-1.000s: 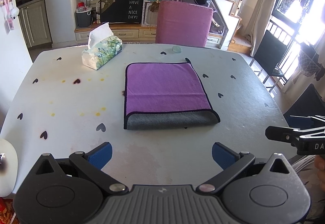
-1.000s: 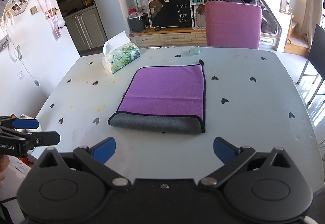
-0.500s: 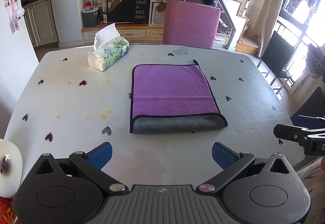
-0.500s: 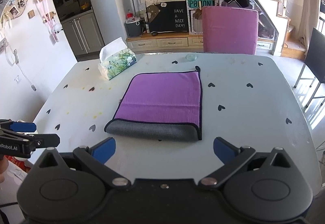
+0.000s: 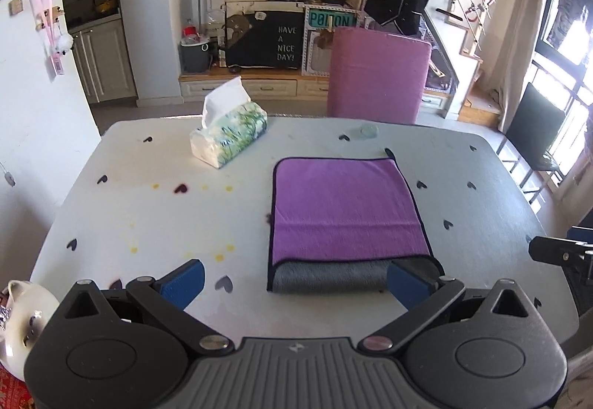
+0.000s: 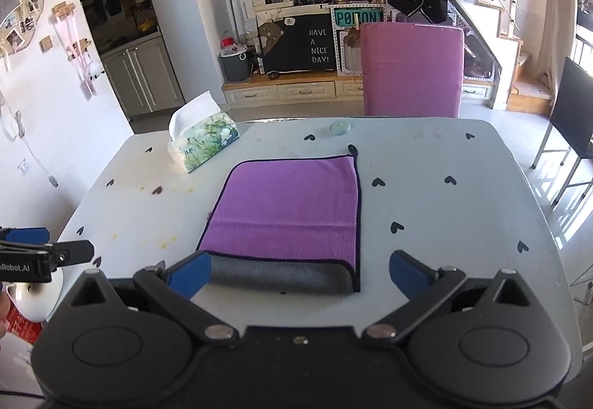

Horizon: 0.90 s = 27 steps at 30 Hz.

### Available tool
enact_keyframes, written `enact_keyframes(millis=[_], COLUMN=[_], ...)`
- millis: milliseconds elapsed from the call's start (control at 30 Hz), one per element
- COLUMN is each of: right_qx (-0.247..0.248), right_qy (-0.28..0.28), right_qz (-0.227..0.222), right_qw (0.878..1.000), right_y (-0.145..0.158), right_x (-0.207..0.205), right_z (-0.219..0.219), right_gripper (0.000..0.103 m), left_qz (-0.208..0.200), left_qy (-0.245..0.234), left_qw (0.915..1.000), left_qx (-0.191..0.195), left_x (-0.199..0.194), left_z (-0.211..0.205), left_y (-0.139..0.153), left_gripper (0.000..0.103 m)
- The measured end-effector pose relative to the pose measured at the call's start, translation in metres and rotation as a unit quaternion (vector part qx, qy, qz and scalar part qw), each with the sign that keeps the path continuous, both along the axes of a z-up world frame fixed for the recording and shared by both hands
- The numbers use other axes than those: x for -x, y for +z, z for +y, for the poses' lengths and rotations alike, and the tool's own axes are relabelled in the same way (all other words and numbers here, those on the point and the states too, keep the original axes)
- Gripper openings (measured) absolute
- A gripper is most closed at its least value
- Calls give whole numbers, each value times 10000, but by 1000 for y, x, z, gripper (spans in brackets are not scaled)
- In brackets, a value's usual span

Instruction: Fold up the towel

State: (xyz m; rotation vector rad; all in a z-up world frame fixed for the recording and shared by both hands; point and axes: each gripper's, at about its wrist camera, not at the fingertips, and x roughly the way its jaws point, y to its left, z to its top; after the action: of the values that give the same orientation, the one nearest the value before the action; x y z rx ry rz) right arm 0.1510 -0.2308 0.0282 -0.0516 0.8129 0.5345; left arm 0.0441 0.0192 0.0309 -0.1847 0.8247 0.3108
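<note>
A purple towel (image 5: pixel 344 205) with a dark hem lies folded flat on the white table (image 5: pixel 148 223), its grey underside showing along the near folded edge (image 5: pixel 330 277). It also shows in the right wrist view (image 6: pixel 289 208). My left gripper (image 5: pixel 294 283) is open and empty, held back near the table's front edge, its right finger in front of the towel's near right corner. My right gripper (image 6: pixel 296 273) is open and empty, its left finger in front of the towel's near left corner. Each gripper shows at the edge of the other's view.
A tissue pack (image 5: pixel 228 136) stands at the far left of the table and a small clear disc (image 5: pixel 368 129) lies at the far edge. A pink chair (image 5: pixel 378 75) stands behind the table. A white round object (image 5: pixel 18 327) is at the near left.
Both grippers have pulled back and risen, so the towel and table look farther away and lower in view. The towel has not moved. Both grippers stay open.
</note>
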Motion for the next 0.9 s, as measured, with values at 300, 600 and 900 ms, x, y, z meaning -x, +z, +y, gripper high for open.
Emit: enact_keyframes(millis=[300,600,900], right_qx=[41,186,423], right_qy=[-180,-99,-378], right_qz=[19,315,466], right_qw=[9998,9993,9973], right_y=[-4,-33,-68], right_x=[-36,-72,-106], right_z=[7,17,25], right_gripper=[103,103,103], left_qz=[143,589,1124], left_qy=[-89,-71,0], left_qw=[9999,9978,9932], left_qx=[23,306,289], left_x=[-36,-74,-110], left_z=[11,27,43], left_y=[-2,-31,-78], left_gripper=[103,103,103])
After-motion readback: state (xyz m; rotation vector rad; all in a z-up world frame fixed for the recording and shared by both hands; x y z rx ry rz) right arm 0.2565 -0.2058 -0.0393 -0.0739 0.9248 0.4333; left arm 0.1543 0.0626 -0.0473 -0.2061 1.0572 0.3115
